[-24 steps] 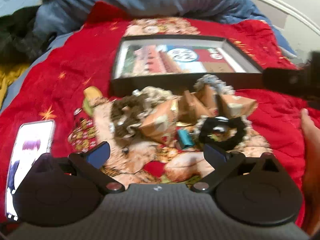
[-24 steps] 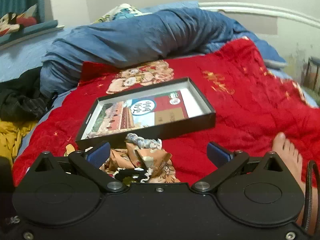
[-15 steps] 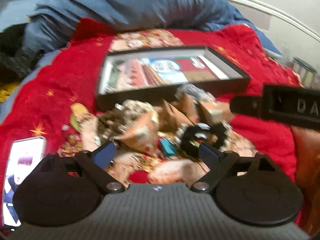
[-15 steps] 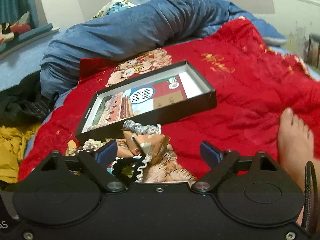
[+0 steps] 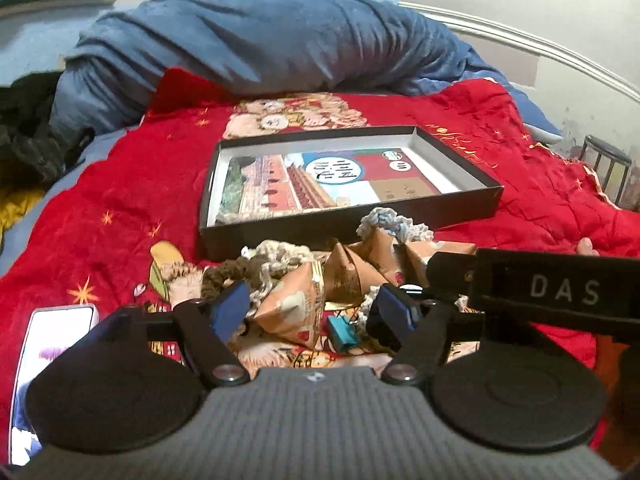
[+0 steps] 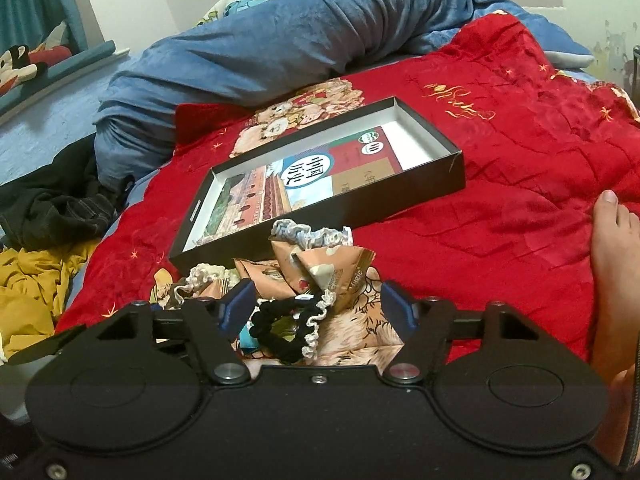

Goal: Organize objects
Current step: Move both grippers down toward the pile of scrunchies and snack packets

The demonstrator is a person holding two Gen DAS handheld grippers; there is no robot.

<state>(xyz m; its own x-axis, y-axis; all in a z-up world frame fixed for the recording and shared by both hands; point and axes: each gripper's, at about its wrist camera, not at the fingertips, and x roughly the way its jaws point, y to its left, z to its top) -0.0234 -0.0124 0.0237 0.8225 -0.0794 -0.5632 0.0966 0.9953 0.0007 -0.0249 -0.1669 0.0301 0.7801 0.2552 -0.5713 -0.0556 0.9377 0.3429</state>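
Both hand-held grippers tilted down over a bed spread with a red blanket (image 5: pixel 120 184). Left hand-held gripper (image 5: pixel 310 312) spread wide, pinching nothing, hovering above a heap of small things: tan paper packets (image 5: pixel 296 308), a small teal clip (image 5: pixel 342 334), crocheted hair ties in brown and cream (image 5: pixel 248 268). Right hand-held gripper (image 6: pixel 318 308) likewise spread, empty, poised over a black hair tie with a pale frilly edge (image 6: pixel 288 322), more tan packets (image 6: pixel 332 270) just behind it. Beyond the heap, touching or nearly touching it, an open black box (image 5: pixel 448 208) with a printed picture card lying flat inside. Left of the heap, a phone (image 5: pixel 44 344) with a lit screen on the blanket. At the far side, a rumpled blue quilt (image 5: pixel 256 40). Near the right edge, a bare foot (image 6: pixel 612 248) resting on the blanket.
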